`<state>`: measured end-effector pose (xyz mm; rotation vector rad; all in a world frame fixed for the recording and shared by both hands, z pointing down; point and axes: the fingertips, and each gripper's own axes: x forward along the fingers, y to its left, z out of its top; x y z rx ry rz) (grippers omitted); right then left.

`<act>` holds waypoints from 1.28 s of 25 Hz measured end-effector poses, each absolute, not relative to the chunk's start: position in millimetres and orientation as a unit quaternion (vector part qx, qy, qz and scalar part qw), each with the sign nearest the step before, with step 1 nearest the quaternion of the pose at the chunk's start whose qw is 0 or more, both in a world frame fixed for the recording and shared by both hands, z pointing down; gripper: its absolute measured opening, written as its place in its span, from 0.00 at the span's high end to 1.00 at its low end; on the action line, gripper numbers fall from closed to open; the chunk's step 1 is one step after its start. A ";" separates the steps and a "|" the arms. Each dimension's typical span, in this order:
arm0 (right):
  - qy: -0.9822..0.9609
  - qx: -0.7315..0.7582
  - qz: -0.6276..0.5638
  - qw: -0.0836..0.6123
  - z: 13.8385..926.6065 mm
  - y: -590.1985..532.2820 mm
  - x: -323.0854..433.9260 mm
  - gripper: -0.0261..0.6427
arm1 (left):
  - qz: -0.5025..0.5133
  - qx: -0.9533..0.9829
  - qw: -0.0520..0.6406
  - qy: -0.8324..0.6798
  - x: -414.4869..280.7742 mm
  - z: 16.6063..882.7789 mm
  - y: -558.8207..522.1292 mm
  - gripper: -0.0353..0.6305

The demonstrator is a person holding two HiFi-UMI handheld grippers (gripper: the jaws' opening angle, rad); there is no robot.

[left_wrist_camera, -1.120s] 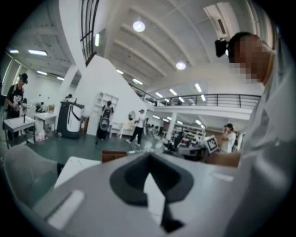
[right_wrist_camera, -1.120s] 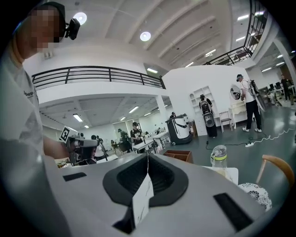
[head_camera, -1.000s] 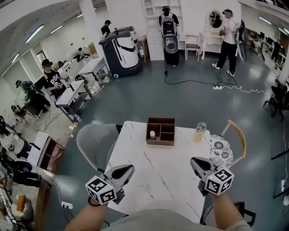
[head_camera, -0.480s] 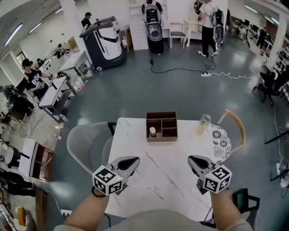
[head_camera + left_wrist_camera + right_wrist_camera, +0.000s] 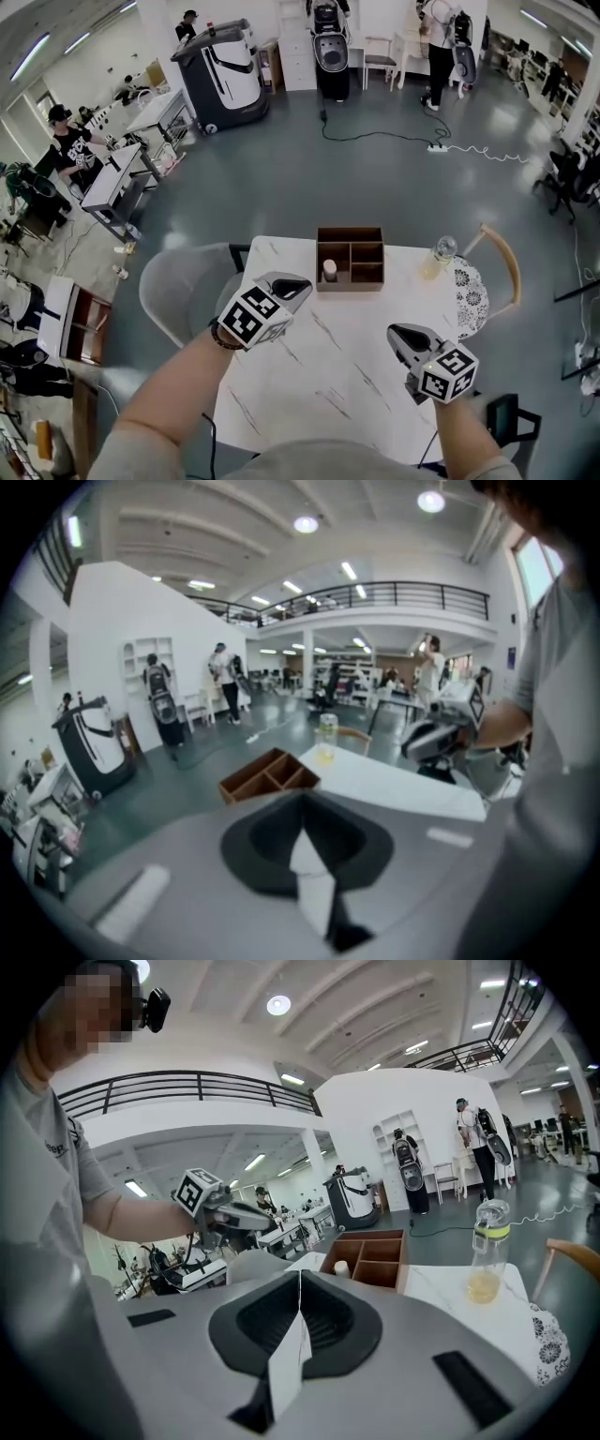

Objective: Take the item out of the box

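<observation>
Item: small white cylindrical container [image 5: 329,271], upright in the left compartment of the brown wooden divided box [image 5: 352,234], at the far edge of the white marble-patterned table [image 5: 319,375]. Judged light, rigid, smooth-sided and easily tipped; best pinched across its body from above. Left gripper [image 5: 298,284] and right gripper [image 5: 399,332]: jaws closed, empty, both apart from the box. No brand or label legible.

A glossy grey-green floor [image 5: 375,178] is stretching across a large open hall. A white marbled surface [image 5: 328,375] is standing between a grey shell chair [image 5: 183,286] and a wooden chair [image 5: 502,262] with a patterned cushion. Ceiling strip lights [image 5: 80,42] are glowing, white shelving [image 5: 298,56] is lining the far wall, desks [image 5: 122,178] are crowding the left side, and a railed balcony [image 5: 403,594] is running overhead.
</observation>
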<state>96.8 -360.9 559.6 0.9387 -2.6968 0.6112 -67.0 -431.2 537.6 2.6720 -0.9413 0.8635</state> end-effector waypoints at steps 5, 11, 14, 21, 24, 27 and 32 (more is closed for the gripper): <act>-0.916 0.318 0.221 0.107 571.9 -362.9 98.3 0.95 | 0.381 0.880 0.061 -0.277 -54.6 573.3 -473.5 0.74; -0.911 0.320 0.240 0.102 585.1 -361.2 102.0 0.95 | 0.491 0.843 0.024 -0.218 -47.4 616.4 -508.8 0.62; -0.908 0.323 0.248 0.099 591.3 -360.5 104.6 0.95 | 0.524 0.829 0.017 -0.196 -41.8 633.5 -520.1 0.59; -0.903 0.329 0.259 0.093 607.7 -357.1 119.9 0.95 | 0.589 0.792 -0.010 -0.160 -26.8 666.7 -536.6 0.54; -0.901 0.331 0.265 0.090 610.8 -357.7 124.4 0.95 | 0.610 0.778 -0.007 -0.148 -22.3 676.6 -540.7 0.53; -0.899 0.334 0.270 0.089 615.4 -357.3 129.3 0.95 | 0.629 0.764 -0.003 -0.143 -19.3 685.0 -544.0 0.53; -0.895 0.338 0.280 0.083 619.5 -356.1 136.2 0.95 | 0.666 0.735 -0.017 -0.126 -19.9 700.0 -544.8 0.53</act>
